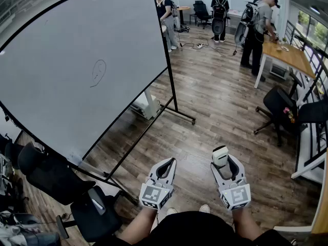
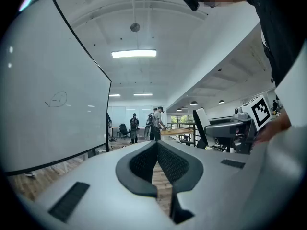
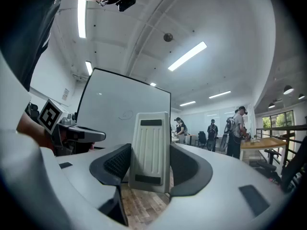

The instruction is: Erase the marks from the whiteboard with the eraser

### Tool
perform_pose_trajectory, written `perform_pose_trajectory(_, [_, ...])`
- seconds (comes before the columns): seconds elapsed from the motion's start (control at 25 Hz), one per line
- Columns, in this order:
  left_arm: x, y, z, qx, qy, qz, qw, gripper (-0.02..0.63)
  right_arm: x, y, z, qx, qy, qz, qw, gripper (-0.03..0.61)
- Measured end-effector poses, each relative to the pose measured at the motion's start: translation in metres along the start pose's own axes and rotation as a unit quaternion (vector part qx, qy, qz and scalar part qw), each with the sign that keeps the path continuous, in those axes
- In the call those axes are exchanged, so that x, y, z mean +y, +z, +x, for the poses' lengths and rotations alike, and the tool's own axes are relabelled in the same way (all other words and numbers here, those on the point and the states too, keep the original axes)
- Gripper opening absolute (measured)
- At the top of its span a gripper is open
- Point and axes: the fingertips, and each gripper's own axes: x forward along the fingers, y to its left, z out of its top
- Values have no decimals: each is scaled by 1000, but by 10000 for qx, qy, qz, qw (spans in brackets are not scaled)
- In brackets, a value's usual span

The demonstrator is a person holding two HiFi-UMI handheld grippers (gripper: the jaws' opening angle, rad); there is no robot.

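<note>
1. My right gripper [image 3: 151, 166] is clamped on the pale ribbed eraser [image 3: 151, 150], which stands upright between its dark pads.
2. My left gripper [image 2: 157, 153] has its jaws pressed together, with nothing in them.
3. Both hang low over the wood floor [image 1: 215, 101], well apart from the whiteboard [image 1: 61, 40] off to my left.
4. One small pen scribble [image 1: 98, 72] sits on the board. It's possibly a face, but too faint to tell.
</note>
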Motion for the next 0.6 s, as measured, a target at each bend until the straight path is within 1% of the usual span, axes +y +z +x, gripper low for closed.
perform_pose_trajectory(0.24, [16,16,-1,-152,53,97,9998,20,4,22,10,-261,-70,-138,9995,270])
perform_pose_trajectory(0.4, [41,25,-11,-216,150,128,9996,20,22,29,24,-292,-124,-144,9994,270])
perform_pose_trajectory(0.52, [55,22,-25,-216,255,-31,9994,19,35,31,31,-239,-34,48,9997,270])
perform_pose_trajectory(0.6, [66,9,-35,-99,235,-62,9997,20,41,36,34,-305,-49,197,9993,272])
